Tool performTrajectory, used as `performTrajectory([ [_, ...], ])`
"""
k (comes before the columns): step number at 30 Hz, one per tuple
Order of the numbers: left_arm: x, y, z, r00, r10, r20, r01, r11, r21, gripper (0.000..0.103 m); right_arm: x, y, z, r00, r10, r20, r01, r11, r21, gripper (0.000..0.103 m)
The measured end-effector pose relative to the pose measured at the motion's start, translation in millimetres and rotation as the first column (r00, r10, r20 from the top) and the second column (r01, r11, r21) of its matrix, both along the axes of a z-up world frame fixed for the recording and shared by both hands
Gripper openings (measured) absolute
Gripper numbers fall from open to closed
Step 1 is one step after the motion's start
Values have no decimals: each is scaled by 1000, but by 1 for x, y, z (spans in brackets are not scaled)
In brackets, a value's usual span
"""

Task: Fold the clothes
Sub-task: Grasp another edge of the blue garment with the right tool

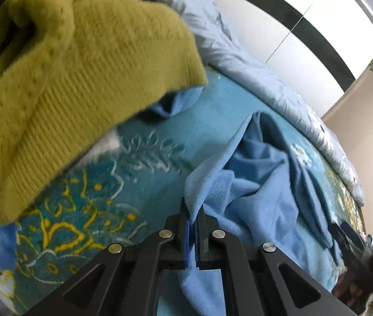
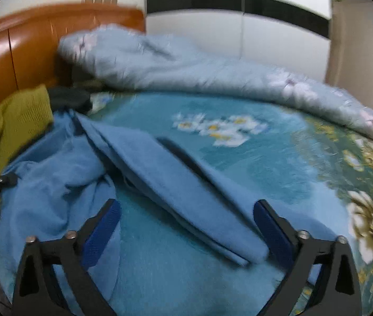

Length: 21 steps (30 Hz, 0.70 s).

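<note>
The work happens on a big bed (image 2: pixel 278 155) with a teal sheet that has white and yellow flowers printed on it. At the head of the bed stands a shiny orange-brown wooden headboard (image 2: pixel 28 44). Behind the bed is a white wardrobe (image 2: pixel 239 34) with a black stripe across its doors. A puffy pale blue quilt (image 2: pixel 186 65) with small flowers lies bunched up along the far edge of the bed. A soft blue fleece garment (image 2: pixel 160 184) lies crumpled on the sheet, with one long flat part stretched out like a sleeve or leg. It looks fuzzy and thick, with deep folds. A green knitted sweater (image 1: pixel 67 79) sits close by, partly on top of a bit of the blue garment. It is woolly, with ribbed lines near its hem and a lumpy shape. The left gripper (image 1: pixel 193 223) has its jaws squeezed tight on an edge of the blue garment, and the cloth rises up from the pinch. The right gripper (image 2: pixel 186 226) hangs over the long blue part with its jaws spread wide, one on each side of it, holding nothing.
</note>
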State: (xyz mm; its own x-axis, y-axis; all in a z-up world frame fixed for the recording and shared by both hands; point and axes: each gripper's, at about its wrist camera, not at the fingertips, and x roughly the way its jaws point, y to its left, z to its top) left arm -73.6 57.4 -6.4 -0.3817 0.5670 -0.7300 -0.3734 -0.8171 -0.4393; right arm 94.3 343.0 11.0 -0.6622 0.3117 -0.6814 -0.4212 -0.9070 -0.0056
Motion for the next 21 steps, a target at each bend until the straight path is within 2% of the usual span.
performTrajectory([
  [2, 1, 1, -5, 1000, -7, 8, 7, 1000, 0, 3, -15, 4, -9, 999, 22, 49, -21, 1000, -11, 72],
  [4, 2, -14, -8, 1000, -20, 15, 20, 1000, 2, 3, -29, 4, -17, 994, 43, 98, -42, 999, -8, 66],
  [6, -3, -15, -8, 999, -20, 26, 20, 1000, 4, 3, -39, 1, -21, 989, 71, 127, -72, 997, 3, 55],
  [8, -6, -14, -14, 999, -18, 35, 18, 1000, 2, 3, -48, -4, -23, 984, 95, 151, -100, 995, 25, 50],
  [10, -7, -13, -18, 999, -19, 39, 19, 1000, 1, 3, -55, -6, -23, 983, 89, 164, -100, 993, 59, 39],
  [14, -7, -14, -19, 999, -18, 32, 18, 1000, 2, 3, -55, 4, -18, 988, 35, 149, -42, 998, 42, 5],
  [18, -4, -13, -15, 1000, -17, -12, 16, 1000, -14, 3, -41, 13, 15, 998, -11, 66, 7, 998, 60, 2],
  [21, -1, -6, 6, 996, -27, -81, 26, 999, -24, 3, -21, 22, 56, 997, -71, 3, 70, 986, 153, 1],
])
